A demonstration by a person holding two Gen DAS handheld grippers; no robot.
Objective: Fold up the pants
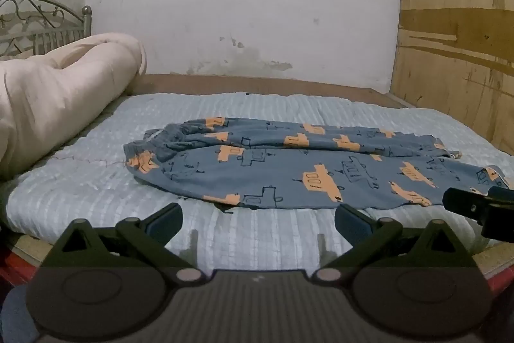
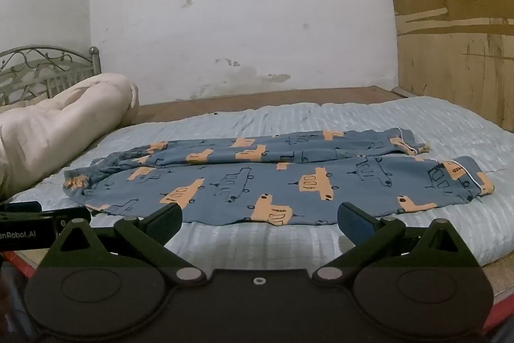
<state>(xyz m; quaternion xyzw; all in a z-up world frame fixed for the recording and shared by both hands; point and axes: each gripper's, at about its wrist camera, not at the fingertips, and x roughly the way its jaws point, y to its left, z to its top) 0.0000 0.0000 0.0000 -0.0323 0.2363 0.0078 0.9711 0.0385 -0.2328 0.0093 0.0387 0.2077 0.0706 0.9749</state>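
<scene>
Black jaws of the left gripper stand spread wide with nothing between them, over the pale blue ribbed quilt of the bed. Beyond their tips lie the pants, blue with orange and outlined vehicles printed on them, spread flat and lengthwise across the quilt. The near edge of the pants is just past the left gripper's tips, apart from them; the elastic waistband lies to the left end of the pants and the leg cuffs to the right end.

In the right wrist view the right gripper also has its jaws fully apart and empty. The near edge of the pants runs across the gap between its fingertips, just ahead of them; whether the tips touch the cloth I cannot tell. The two legs lie side by side, the farther one a little shorter, both cuffs trimmed with a thin white line at the right end of the pants.

Left of the pants' waistband, a rolled cream duvet rests on the bed, with a metal scrollwork headboard behind it.

Each gripper shows at the edge of the other's view; on the left gripper's body white lettering reads "enRobot.AI", its start cut off by the frame edge
</scene>
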